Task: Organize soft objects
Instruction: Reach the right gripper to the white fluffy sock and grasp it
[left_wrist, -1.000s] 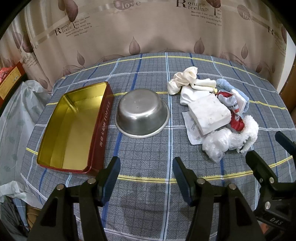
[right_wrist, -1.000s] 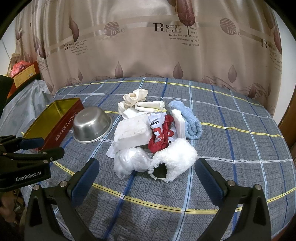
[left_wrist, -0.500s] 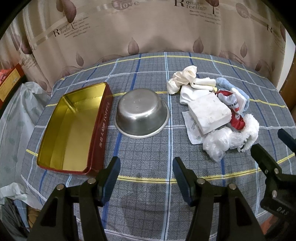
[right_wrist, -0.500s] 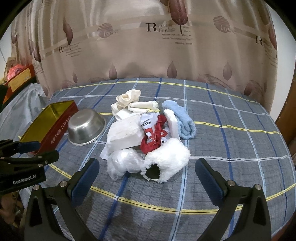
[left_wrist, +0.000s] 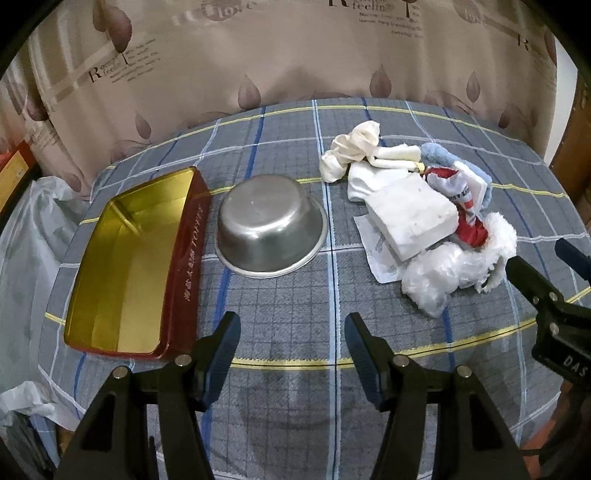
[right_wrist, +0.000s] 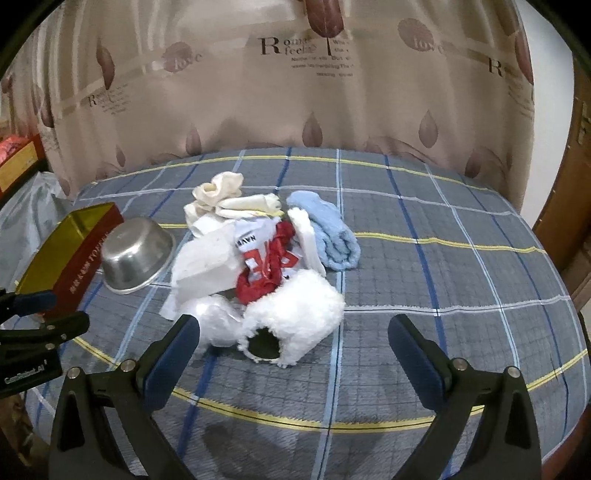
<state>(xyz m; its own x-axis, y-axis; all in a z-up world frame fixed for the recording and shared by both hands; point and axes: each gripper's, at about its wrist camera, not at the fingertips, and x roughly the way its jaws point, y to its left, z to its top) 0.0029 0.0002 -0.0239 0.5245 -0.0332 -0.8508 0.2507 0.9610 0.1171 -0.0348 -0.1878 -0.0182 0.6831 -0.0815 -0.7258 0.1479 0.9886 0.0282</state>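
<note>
A heap of soft things lies on the plaid tablecloth: a white fluffy piece (right_wrist: 295, 314), a clear plastic bag (right_wrist: 216, 319), a white foam block (right_wrist: 205, 266), a red-and-white cloth (right_wrist: 266, 260), a light blue towel (right_wrist: 328, 230) and cream socks (right_wrist: 221, 188). My right gripper (right_wrist: 293, 338) is open, its jaws wide on either side of the fluffy piece, just in front of it. My left gripper (left_wrist: 291, 334) is open over bare cloth, in front of the upturned steel bowl (left_wrist: 269, 225). The heap (left_wrist: 417, 210) lies to its right.
An open red tin with a gold inside (left_wrist: 129, 266) lies left of the bowl. A beige leaf-print curtain (right_wrist: 295, 92) hangs behind the table. White plastic bags (left_wrist: 26, 229) sit off the table's left edge. The right gripper's fingers (left_wrist: 532, 284) show at the left view's right edge.
The right gripper has moved closer to the heap, so the fluffy piece now sits between its fingertips in view. The left gripper has stayed almost still.
</note>
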